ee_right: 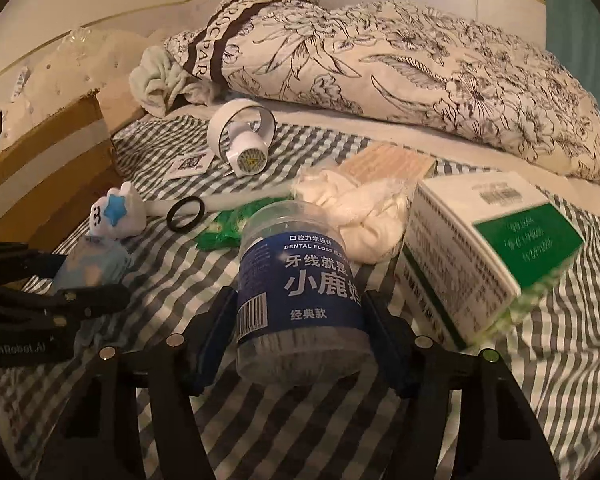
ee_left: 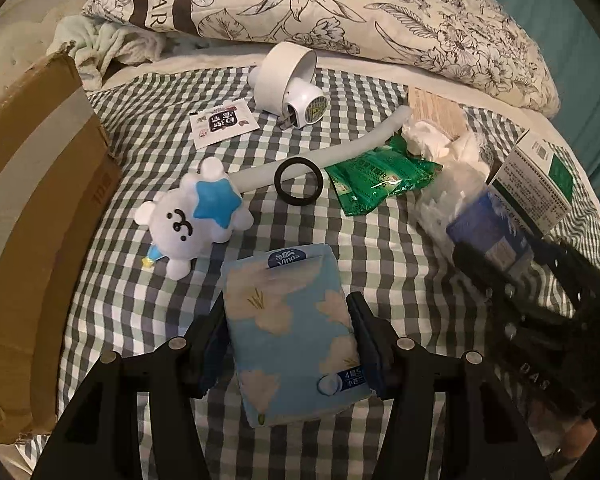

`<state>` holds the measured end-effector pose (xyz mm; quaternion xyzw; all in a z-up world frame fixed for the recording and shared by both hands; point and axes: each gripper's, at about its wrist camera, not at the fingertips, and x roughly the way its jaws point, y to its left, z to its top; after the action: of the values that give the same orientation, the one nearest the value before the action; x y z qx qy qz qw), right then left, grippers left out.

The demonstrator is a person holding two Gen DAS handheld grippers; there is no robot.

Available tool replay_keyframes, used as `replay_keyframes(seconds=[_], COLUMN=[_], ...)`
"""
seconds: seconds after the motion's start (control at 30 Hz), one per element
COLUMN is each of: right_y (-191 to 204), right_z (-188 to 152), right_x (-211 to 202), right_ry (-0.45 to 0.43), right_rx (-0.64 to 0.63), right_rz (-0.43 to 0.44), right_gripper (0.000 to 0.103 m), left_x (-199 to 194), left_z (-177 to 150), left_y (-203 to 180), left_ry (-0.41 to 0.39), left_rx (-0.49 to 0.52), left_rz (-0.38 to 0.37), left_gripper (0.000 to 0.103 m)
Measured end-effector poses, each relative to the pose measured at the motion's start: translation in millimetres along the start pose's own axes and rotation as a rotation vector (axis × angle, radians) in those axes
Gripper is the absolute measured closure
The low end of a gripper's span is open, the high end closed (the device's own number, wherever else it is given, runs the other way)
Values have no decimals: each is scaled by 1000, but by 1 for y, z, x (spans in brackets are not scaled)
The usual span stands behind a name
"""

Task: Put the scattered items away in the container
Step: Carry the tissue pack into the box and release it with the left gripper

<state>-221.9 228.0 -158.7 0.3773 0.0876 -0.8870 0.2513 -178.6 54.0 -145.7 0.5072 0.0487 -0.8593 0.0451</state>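
L gripper point(ee_left: 290, 340) pinches a tissue pack point(ee_left: 290, 332) between both pads, pack lengthwise along the fingers, at the near edge of the checked sheet point(ee_left: 112, 288). R gripper point(ee_right: 300, 316) pinches a floss jar point(ee_right: 296, 280) by its blue label, jar tilted away from the cam.

Edges/room: cardboard box point(ee_left: 24, 216) stands at the sheet's left edge, its wall just beside the plush point(ee_left: 192, 216); inside of box not visible. Pillow point(ee_left: 340, 12) runs along the far edge. Bare sheet between plush and tissue pack, and between box wall and L gripper. Right side crowded: white/green carton point(ee_right: 488, 256) just beside the jar, tilted; crumpled white cloth point(ee_right: 356, 216) behind the jar.

Mid-sheet items: black ring point(ee_left: 298, 182) lies around a white tube point(ee_left: 320, 148); green sachet point(ee_left: 380, 182) touches the ring's right side; white plug-in device point(ee_left: 292, 84) near the far edge; small printed sachet point(ee_left: 224, 122) left of it, apart.
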Motion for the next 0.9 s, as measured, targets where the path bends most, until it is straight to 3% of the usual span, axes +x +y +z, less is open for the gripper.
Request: replay_keyframes(seconds=[0.2,0.5,0.7,0.9], right_y=[15,11,9,32], right_z=[-2,0,2,-4], right_x=[-7,22,-2,-49], right_ry=[92,47,48,60], right_rx=[-35,65,156,184], right_rz=[-17,-49,-73,-131], right_gripper=[41,42,42,42], left_x=[-5,-1,-11,-37], left_z=[-4,-5,-12,-18], left_y=[6,16,18,21], left_ry=[3,2,-10,-57], left_rx=[-21,-29,-30,-15], left_rz=[-15,24,16,3], left_gripper=[45,45,45,45])
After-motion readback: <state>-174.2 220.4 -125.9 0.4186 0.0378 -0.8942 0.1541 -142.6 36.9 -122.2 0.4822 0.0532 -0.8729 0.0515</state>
